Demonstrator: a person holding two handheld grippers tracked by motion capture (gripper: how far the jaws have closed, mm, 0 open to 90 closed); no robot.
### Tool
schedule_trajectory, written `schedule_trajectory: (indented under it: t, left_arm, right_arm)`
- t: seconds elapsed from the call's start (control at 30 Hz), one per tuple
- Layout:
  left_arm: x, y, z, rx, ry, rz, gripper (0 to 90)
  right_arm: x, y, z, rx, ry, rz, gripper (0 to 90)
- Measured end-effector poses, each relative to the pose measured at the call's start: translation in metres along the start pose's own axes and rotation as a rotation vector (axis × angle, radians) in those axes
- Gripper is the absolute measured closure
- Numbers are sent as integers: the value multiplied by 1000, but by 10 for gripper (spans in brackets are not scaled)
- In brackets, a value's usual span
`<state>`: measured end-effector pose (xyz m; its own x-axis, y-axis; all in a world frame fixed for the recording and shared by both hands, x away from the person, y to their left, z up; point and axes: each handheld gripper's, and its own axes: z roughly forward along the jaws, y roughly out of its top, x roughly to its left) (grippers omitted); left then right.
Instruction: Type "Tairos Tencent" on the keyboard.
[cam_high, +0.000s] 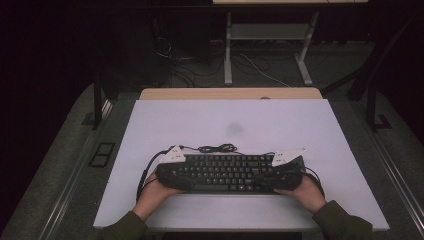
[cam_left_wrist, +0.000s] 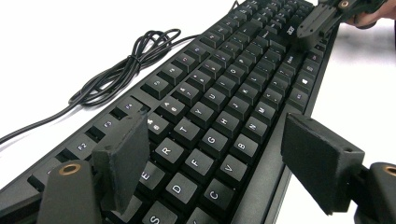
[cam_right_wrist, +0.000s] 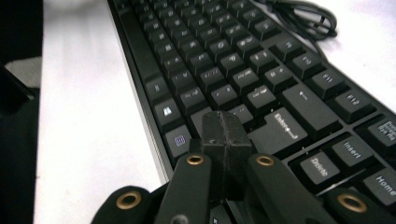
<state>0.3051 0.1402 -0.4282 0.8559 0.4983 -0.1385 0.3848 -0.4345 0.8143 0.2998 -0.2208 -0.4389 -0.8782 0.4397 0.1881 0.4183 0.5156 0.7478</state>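
A black keyboard (cam_high: 230, 172) lies near the front edge of the white table (cam_high: 225, 117), and its coiled cable (cam_high: 217, 148) rests just behind it. My left gripper (cam_high: 186, 175) is at the keyboard's left end. In the left gripper view its jaws (cam_left_wrist: 222, 154) stand wide open over the keys (cam_left_wrist: 210, 140), one pad by the function row and the other past the front edge. My right gripper (cam_high: 274, 175) is at the keyboard's right end. Its pads (cam_right_wrist: 224, 126) are pressed together, with nothing between them, and its tips are over the keys near Enter (cam_right_wrist: 285, 128). It also appears in the left gripper view (cam_left_wrist: 306, 39).
A person's hands (cam_high: 152, 192) (cam_high: 307, 192) hold the grippers from the table's front edge. A faint dark smudge (cam_high: 234, 129) marks the table's middle. Behind the table are a wooden desk edge (cam_high: 230, 93), another desk's white legs (cam_high: 228, 55) and floor cables (cam_high: 260, 70).
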Motion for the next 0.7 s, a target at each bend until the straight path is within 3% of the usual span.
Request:
schedule_trajectory:
  t: [0.37,0.7]
  left_arm:
    - [3,7,4,-10,2,2,269]
    - [8,14,14,9,0,12,564]
  right_arm:
    - [0,-1,4,19,2,1,893]
    - [0,-1,4,17,1,4,893]
